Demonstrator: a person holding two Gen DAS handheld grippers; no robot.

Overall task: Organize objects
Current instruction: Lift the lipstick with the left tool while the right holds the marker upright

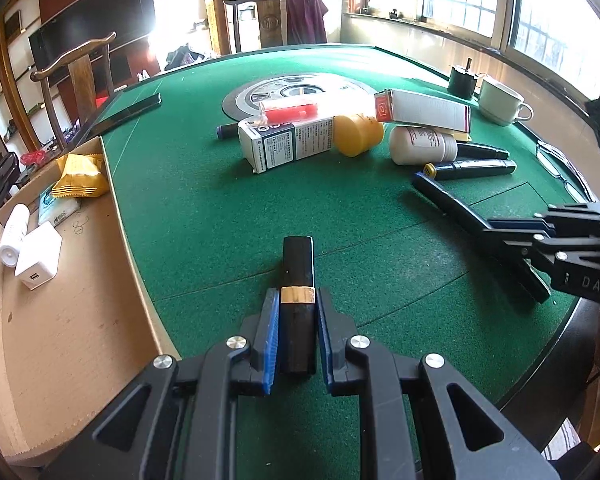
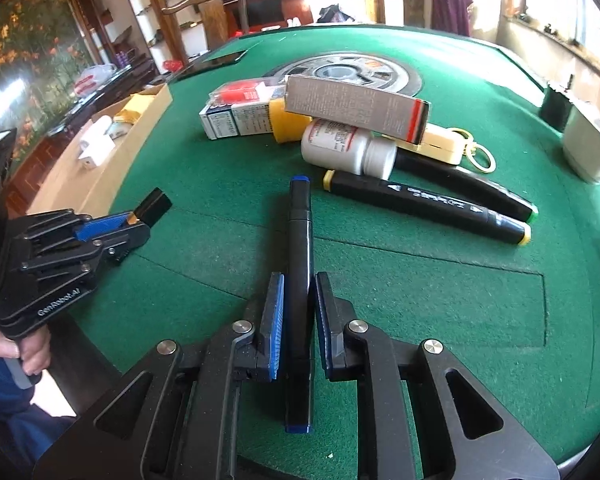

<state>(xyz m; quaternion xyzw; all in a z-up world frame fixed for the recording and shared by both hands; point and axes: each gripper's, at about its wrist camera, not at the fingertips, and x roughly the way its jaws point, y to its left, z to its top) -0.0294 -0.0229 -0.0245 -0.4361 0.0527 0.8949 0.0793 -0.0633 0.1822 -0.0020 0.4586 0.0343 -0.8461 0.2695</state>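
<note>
My left gripper [image 1: 298, 300] is shut on a black lipstick tube with a gold band [image 1: 297, 280], held over the green felt. From the right wrist view the same left gripper [image 2: 134, 218] shows at the left with the lipstick tube [image 2: 154, 205] sticking out of it. My right gripper [image 2: 299, 292] is shut on a black marker with blue ends [image 2: 300, 264]. In the left wrist view that right gripper [image 1: 500, 234] grips the blue-ended marker [image 1: 452, 202] at the right. A heap of boxes, bottles and markers lies further back on the table.
The heap holds a white-blue box [image 1: 288, 142], a yellow cap [image 1: 358, 134], a white bottle [image 1: 422, 146], a long grey box [image 1: 424, 110] and two black markers [image 2: 428, 206]. A cardboard box [image 1: 60, 280] at the left holds a charger, a tube and yellow packets. A cup [image 1: 500, 102] stands far right.
</note>
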